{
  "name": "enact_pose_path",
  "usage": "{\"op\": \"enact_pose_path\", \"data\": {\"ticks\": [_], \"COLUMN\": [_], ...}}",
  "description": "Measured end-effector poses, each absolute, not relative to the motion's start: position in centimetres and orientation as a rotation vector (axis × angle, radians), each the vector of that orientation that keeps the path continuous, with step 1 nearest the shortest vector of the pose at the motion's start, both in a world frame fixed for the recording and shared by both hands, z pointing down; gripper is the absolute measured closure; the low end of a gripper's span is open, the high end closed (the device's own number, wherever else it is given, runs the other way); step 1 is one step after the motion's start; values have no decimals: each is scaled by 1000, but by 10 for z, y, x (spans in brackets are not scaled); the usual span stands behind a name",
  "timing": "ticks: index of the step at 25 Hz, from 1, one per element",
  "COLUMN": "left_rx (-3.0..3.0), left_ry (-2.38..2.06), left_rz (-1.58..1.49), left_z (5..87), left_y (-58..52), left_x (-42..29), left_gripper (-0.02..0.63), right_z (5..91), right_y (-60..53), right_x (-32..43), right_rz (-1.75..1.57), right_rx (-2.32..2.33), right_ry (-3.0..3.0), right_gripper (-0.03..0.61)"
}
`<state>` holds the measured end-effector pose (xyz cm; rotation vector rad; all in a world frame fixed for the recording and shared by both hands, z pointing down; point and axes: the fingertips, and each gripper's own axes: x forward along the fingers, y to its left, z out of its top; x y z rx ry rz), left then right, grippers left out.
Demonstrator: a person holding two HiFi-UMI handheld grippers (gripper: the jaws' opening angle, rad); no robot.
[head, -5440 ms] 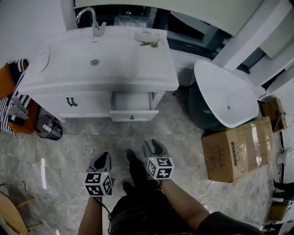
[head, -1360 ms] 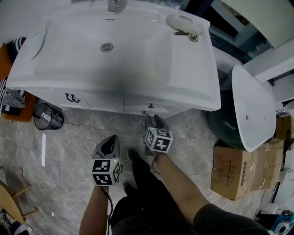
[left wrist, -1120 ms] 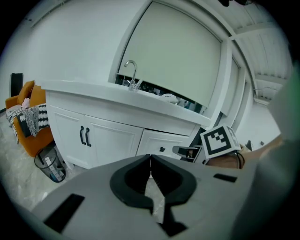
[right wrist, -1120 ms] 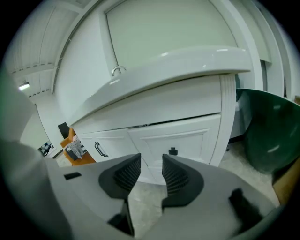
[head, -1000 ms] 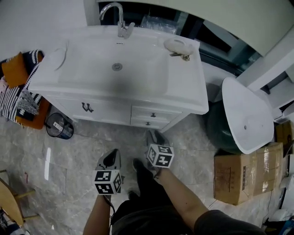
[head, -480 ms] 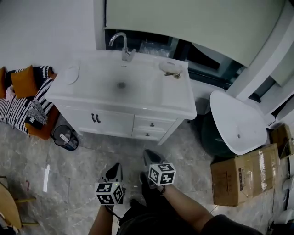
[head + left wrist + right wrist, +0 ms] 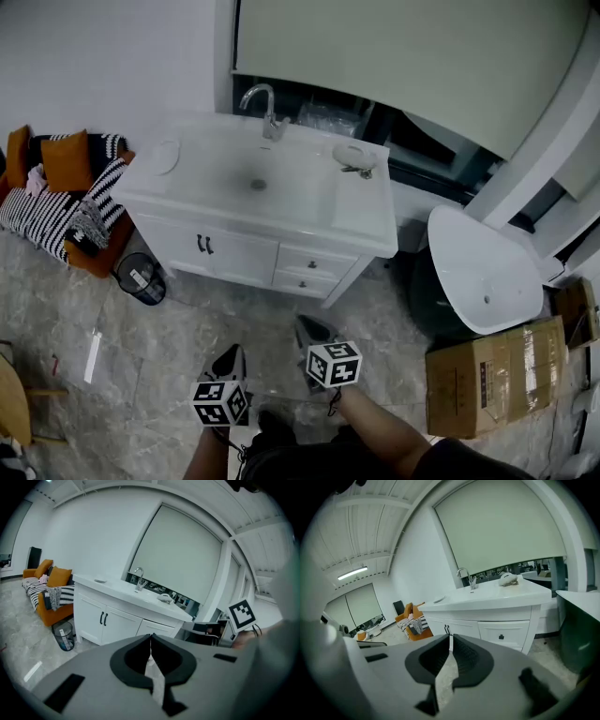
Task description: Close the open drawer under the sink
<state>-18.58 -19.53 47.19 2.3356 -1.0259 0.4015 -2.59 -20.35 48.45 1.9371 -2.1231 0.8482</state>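
Note:
The white vanity (image 7: 361, 217) under the sink has its two small drawers (image 7: 312, 264) flush with the cabinet front; neither stands out. Both grippers hang over the floor, well back from the vanity. In the head view my left gripper (image 7: 233, 351) is at the bottom centre and my right gripper (image 7: 308, 325) is beside it, nearer the drawers. In the left gripper view the left gripper (image 7: 150, 635) has its tips together and holds nothing. In the right gripper view my right gripper (image 7: 450, 637) is closing, tips almost meeting, with nothing between them; the drawers (image 7: 504, 635) lie ahead of it.
A black mesh bin (image 7: 139, 278) stands left of the vanity, with an orange sofa and striped blanket (image 7: 58, 187) beyond. A white oval basin on a dark base (image 7: 480, 270) and a cardboard box (image 7: 494, 375) are to the right. A faucet (image 7: 268, 111) and soap dish (image 7: 354, 155) sit on the counter.
The lower drawer, open at first, is pushed in flush. Since then both grippers and the head have backed away from the vanity, which looks smaller and farther off.

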Motion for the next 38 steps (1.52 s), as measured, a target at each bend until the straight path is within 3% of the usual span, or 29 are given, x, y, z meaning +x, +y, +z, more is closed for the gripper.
{"op": "enact_pose_path", "data": {"ticks": [38], "left_rx": [2274], "left_ry": [-1467], "left_rz": [271], "left_z": [396], "left_y": [106], "left_x": [-17], "left_gripper": [600], "right_z": [431], "right_y": [51], "right_x": [156], "right_rz": [620], "right_rx": [1539], "right_ry": [-2450], "right_gripper": [548]}}
